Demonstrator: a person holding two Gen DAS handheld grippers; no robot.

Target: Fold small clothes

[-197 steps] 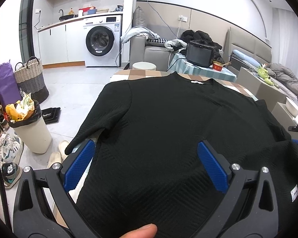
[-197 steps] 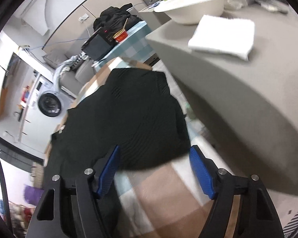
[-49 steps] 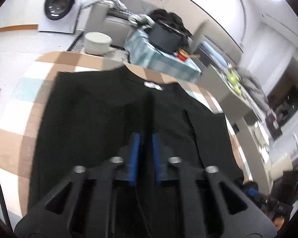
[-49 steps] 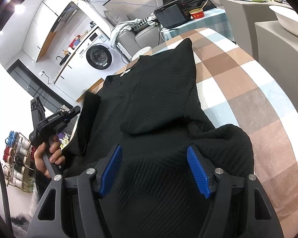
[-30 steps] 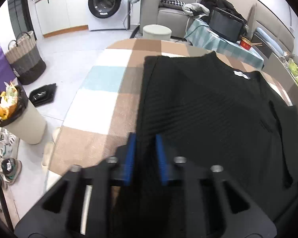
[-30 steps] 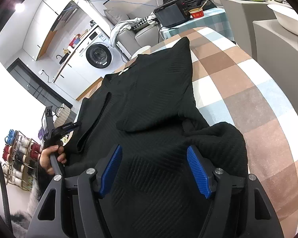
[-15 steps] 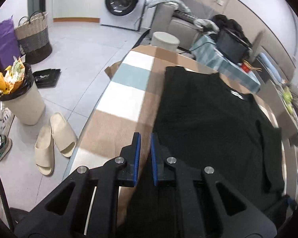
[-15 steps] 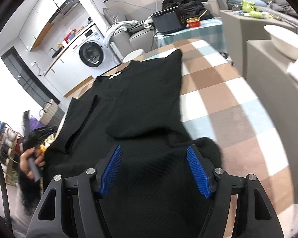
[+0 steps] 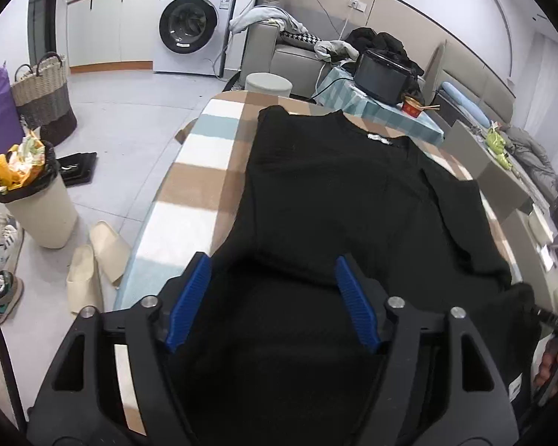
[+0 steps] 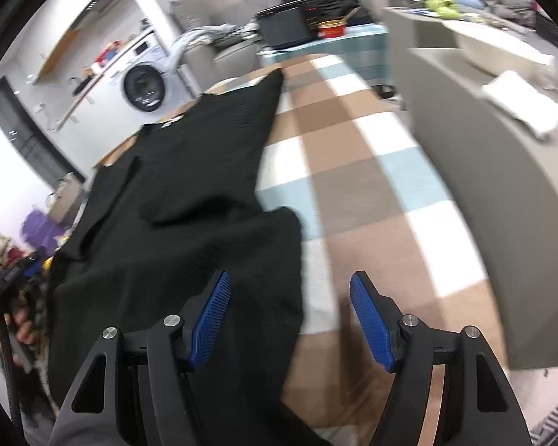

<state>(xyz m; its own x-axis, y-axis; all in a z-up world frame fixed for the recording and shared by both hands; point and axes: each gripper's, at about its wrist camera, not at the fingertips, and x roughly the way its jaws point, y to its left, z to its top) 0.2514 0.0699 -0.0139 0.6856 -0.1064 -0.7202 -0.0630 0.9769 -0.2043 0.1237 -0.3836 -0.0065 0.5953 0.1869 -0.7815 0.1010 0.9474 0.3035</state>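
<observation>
A black knit sweater [image 9: 346, 200] lies flat on a table with a checked cloth [image 9: 201, 186], neck at the far end, both sleeves folded in over the body. My left gripper [image 9: 271, 297] is open just above the sweater's near hem. My right gripper [image 10: 290, 316] is open at the sweater's right hem corner [image 10: 279, 260], with the left pad over the cloth [image 10: 353, 171] and the right pad over bare table. The sweater also shows in the right wrist view [image 10: 189, 193].
A bin [image 9: 37, 200] and slippers [image 9: 93, 260] stand on the floor left of the table. A grey counter [image 10: 483, 141] with a white towel [image 10: 520, 107] runs along the right. A side table with a black cooker [image 9: 379, 74] stands beyond the far end.
My left gripper has opened and let go of the left sleeve, now lying folded over the body. My right gripper has shifted right toward the hem corner.
</observation>
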